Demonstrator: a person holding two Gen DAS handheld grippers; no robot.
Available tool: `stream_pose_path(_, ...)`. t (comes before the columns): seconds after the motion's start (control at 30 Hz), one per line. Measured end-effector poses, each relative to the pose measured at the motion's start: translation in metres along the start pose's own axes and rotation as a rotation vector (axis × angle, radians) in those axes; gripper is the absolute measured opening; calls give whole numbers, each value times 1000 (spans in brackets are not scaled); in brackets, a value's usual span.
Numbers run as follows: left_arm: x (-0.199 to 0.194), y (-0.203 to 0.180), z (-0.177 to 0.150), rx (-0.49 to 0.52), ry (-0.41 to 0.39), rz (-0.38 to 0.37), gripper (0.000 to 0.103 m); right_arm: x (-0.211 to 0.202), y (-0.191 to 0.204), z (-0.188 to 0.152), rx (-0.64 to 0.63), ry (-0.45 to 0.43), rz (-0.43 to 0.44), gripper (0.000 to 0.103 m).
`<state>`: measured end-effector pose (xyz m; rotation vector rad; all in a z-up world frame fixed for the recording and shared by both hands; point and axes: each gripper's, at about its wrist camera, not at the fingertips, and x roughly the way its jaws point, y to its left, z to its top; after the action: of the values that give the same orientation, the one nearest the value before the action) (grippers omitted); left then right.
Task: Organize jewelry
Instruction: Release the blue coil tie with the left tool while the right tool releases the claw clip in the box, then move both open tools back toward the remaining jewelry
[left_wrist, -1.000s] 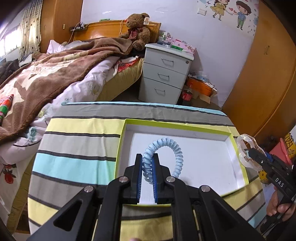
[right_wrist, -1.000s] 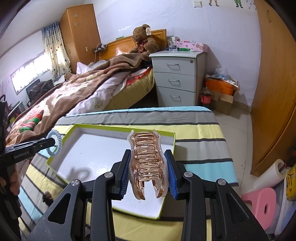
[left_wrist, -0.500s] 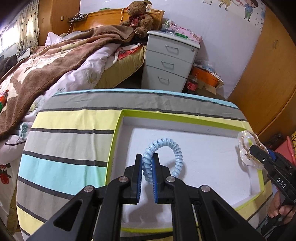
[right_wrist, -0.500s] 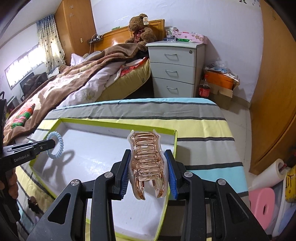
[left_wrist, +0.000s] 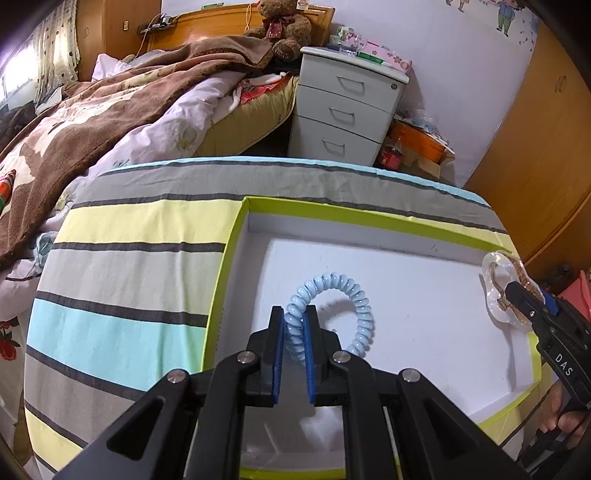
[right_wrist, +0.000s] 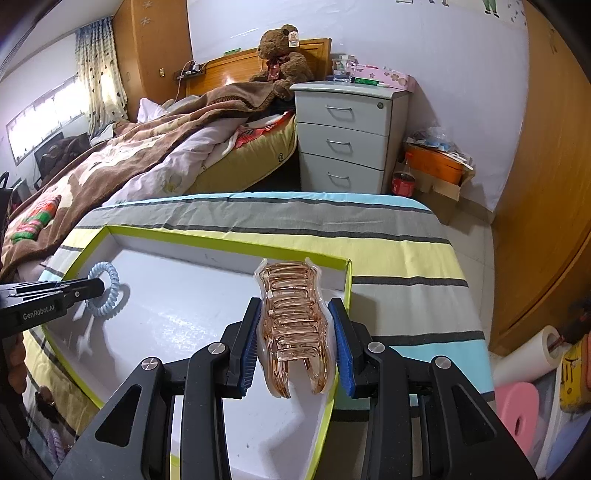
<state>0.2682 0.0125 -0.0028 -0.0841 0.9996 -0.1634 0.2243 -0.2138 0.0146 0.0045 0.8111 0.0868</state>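
A shallow white tray with a lime-green rim (left_wrist: 369, 216) (right_wrist: 221, 238) lies on the striped cloth. My left gripper (left_wrist: 294, 314) is shut on a light blue spiral hair tie (left_wrist: 356, 295), which hangs just above the tray's left part. In the right wrist view the same gripper (right_wrist: 96, 288) and hair tie (right_wrist: 110, 293) enter from the left. My right gripper (right_wrist: 294, 306) is shut on a translucent rose-gold claw clip (right_wrist: 293, 325) over the tray's right edge. The left wrist view shows that clip (left_wrist: 496, 291) at the tray's right side.
The striped cloth (left_wrist: 129, 280) covers the table around the tray. Beyond the table stand a bed with a brown blanket (right_wrist: 122, 166), a grey nightstand (right_wrist: 347, 136) and a wooden wardrobe (right_wrist: 546, 184). A pink stool (right_wrist: 517, 410) and a paper roll (right_wrist: 528, 358) sit at the lower right.
Both grippers have sunk toward the tray and moved forward over it, each keeping its hold. The hair tie's shadow now falls on the tray floor close beneath it.
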Motion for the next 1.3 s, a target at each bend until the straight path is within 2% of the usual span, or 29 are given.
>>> stream_pose_path(0.07,0,0,1,-5,1,-1,12,0,0,0,-3,0,-4,37)
stream_pose_path(0.37,-2,0,1,-2,0,6,32,0,1,-1,2,2,-11,38)
stream_pose_path(0.53,-5,-1,-2,-8,-1,8,38,-6,3,0,-5,-24,1,50)
stream_pose_path(0.63,-8,-3,-5,-3,-4,12,43,-11,3,0,5,-41,6,51)
stream_pose_path(1.3,-69,-13,-31,23,-89,18,52,-70,11,-11,39,-148,28,53)
